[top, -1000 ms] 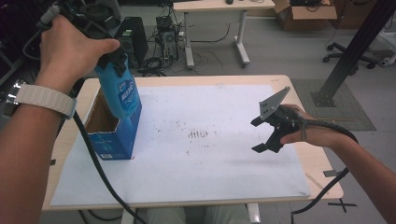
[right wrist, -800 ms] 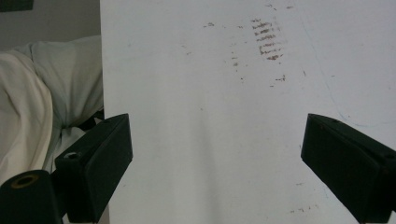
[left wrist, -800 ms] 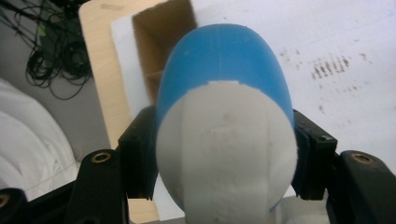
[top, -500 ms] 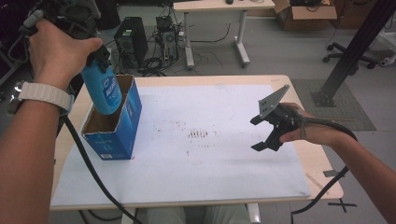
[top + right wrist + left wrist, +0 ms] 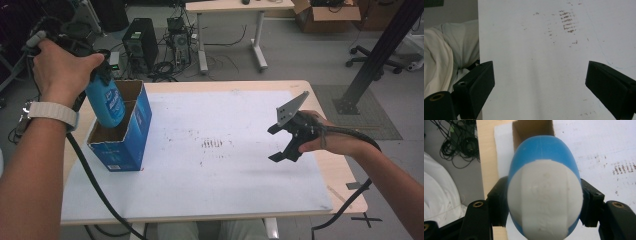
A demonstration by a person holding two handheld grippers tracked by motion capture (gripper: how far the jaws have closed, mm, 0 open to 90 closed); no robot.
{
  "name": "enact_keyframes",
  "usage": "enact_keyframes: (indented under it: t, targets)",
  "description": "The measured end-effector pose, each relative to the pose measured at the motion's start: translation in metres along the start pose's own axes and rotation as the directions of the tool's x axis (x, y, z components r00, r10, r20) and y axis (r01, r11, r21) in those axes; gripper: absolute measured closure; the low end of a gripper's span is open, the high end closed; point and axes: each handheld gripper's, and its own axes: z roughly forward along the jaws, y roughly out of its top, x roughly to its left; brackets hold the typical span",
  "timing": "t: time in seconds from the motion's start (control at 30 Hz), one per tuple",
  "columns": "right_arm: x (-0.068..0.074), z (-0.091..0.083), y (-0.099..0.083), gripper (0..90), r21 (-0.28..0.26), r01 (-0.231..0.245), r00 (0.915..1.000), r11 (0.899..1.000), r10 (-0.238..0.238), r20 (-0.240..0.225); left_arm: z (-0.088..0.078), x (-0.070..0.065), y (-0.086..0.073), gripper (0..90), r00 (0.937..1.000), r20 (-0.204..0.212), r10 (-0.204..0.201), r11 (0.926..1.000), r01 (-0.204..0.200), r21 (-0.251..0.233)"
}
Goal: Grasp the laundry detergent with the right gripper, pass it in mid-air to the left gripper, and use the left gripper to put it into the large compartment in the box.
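A blue bottle [image 5: 106, 103] with a white label [image 5: 545, 202] hangs tilted, cap end up, and my left gripper [image 5: 101, 75] is shut on it. Its lower end dips into the open top of a blue cardboard box [image 5: 131, 137] at the table's left side. In the left gripper view the black jaws of my left gripper [image 5: 544, 205] press both sides of the bottle [image 5: 541, 150], and the box's brown inside [image 5: 534, 128] lies beyond it. My right gripper [image 5: 276, 144] hovers over the right part of the table, open. Nothing lies between the jaws of my right gripper [image 5: 539, 85].
A white sheet [image 5: 225, 170] with dark smudges [image 5: 212, 144] covers most of the wooden table [image 5: 345, 180]. Cables trail from both grippers over the near edge. Behind the table stand a computer tower [image 5: 140, 45], another desk and a black post.
My left hand has shifted left and sunk with the bottle, whose lower end now sits in the box's opening. The right gripper has stayed in place.
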Motion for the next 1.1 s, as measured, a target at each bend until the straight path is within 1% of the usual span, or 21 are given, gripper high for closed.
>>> enact_keyframes:
  t: [0.17, 0.3, 0.5, 0.6, 0.63, 0.67, 0.8, 0.93, 1.1]
  targets:
    - [0.000, 0.001, 0.002, 8.8, 0.001, 0.002, 1.0000, 1.000, -0.002, -0.003, 0.017, 0.001, -0.004, 38.1, 1.0000, 0.001, 0.000, 1.0000, 0.000, 0.002]
    - [0.000, 0.003, 0.001, 8.8, 0.003, -0.005, 1.0000, 1.000, 0.005, -0.005, 0.032, 0.002, -0.008, 38.1, 1.0000, -0.005, 0.005, 1.0000, -0.005, 0.004]
    - [0.000, 0.004, -0.001, 8.8, 0.001, -0.012, 0.9999, 1.000, 0.012, -0.004, 0.056, 0.003, -0.015, 38.1, 1.0000, -0.005, 0.001, 1.0000, -0.001, 0.006]
    - [0.000, 0.004, -0.001, 8.8, -0.001, -0.012, 0.9999, 1.000, 0.012, -0.002, 0.065, 0.002, -0.018, 38.1, 0.9999, -0.009, 0.005, 1.0000, -0.005, 0.007]
    - [0.000, 0.004, -0.001, 8.8, -0.002, -0.013, 0.9999, 1.000, 0.013, -0.001, 0.065, 0.002, -0.018, 38.1, 0.9999, -0.009, 0.005, 1.0000, -0.005, 0.007]
    - [0.000, 0.004, -0.001, 8.8, -0.001, -0.014, 0.9999, 1.000, 0.014, 0.000, 0.072, 0.002, -0.020, 38.1, 0.9999, -0.010, 0.004, 1.0000, -0.003, 0.008]
    - [0.001, 0.005, -0.001, 8.9, 0.001, -0.017, 0.9999, 1.000, 0.017, -0.002, 0.084, 0.002, -0.024, 38.1, 1.0000, -0.008, 0.001, 1.0000, -0.001, 0.004]
    - [0.000, 0.006, -0.002, 8.9, 0.004, -0.022, 0.9998, 1.000, 0.022, -0.004, 0.096, 0.002, -0.028, 38.1, 1.0000, -0.009, 0.000, 0.9999, 0.000, 0.014]
    - [0.001, 0.008, -0.002, 8.9, 0.003, -0.028, 0.9996, 1.000, 0.028, -0.006, 0.112, 0.002, -0.033, 38.1, 1.0000, 0.000, -0.003, 0.9998, 0.003, 0.018]
